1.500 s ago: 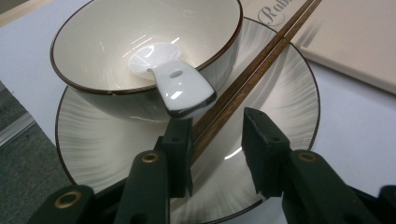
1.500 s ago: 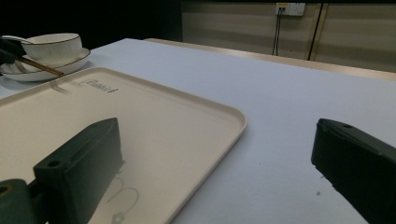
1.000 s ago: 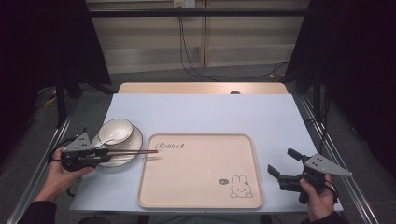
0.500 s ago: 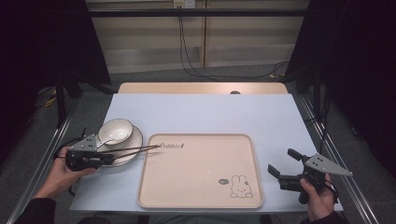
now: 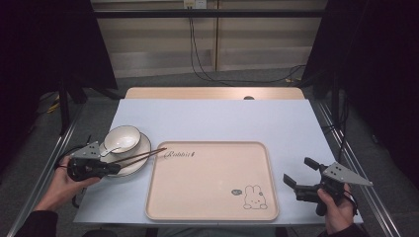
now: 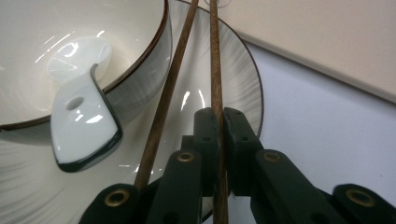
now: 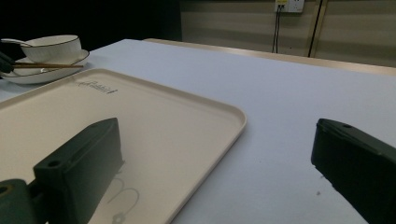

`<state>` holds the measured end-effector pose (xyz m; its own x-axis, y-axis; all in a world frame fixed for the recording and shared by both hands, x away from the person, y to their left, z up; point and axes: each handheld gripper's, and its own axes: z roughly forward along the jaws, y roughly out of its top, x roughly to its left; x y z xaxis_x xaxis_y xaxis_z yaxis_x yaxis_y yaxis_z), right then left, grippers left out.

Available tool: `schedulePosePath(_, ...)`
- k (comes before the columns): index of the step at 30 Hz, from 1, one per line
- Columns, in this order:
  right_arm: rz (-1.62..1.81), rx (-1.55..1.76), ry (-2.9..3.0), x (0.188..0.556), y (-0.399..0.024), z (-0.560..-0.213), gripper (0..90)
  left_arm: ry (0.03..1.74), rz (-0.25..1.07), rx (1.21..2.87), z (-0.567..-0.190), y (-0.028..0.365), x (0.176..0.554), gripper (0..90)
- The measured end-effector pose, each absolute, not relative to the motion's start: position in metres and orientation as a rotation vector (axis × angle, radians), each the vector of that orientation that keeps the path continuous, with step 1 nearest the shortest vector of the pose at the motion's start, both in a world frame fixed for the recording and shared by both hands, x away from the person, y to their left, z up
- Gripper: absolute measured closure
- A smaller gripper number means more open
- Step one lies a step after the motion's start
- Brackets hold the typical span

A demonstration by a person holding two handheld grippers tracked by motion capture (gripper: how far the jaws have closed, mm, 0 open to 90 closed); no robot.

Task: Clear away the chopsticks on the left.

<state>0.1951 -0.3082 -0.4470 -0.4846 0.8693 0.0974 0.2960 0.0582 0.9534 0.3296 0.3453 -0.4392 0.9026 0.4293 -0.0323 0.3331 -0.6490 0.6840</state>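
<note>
Two wooden chopsticks (image 5: 142, 157) lie across the plate (image 5: 141, 148) at the left of the worktop (image 5: 217, 118), their tips reaching the tray (image 5: 212, 197). Your left gripper (image 6: 219, 121) has just closed its fingers on one chopstick (image 6: 215, 70); the other one (image 6: 170, 84) lies just beside them. Your right gripper (image 5: 300, 174) rests right of the tray, fingers wide apart, holding nothing.

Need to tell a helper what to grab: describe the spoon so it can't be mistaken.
Left of the beige rabbit tray sits a white plate holding a white bowl. The glossy white ceramic spoon leans on that bowl's rim, unlike the brown wooden chopsticks beside it.
</note>
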Motion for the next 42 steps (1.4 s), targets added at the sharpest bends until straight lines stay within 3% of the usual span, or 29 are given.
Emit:
schedulePosePath(18, 1.443, 1.148, 1.815, 0.195, -0.308, -0.446, 1.7, 0.639, 0.068, 2.221, -0.423, 0.326, 0.310, 84.7)
schedulePosePath(25, 1.443, 1.149, 1.816, 0.195, -0.308, -0.446, 1.7, 0.747, 0.076, 2.179, -0.421, 0.316, 0.301, 84.7)
schedulePosePath(42, 1.449, 1.146, 1.823, 0.196, -0.307, -0.446, 1.7, 0.762, 0.082, 2.172, -0.411, 0.272, 0.280, 84.6)
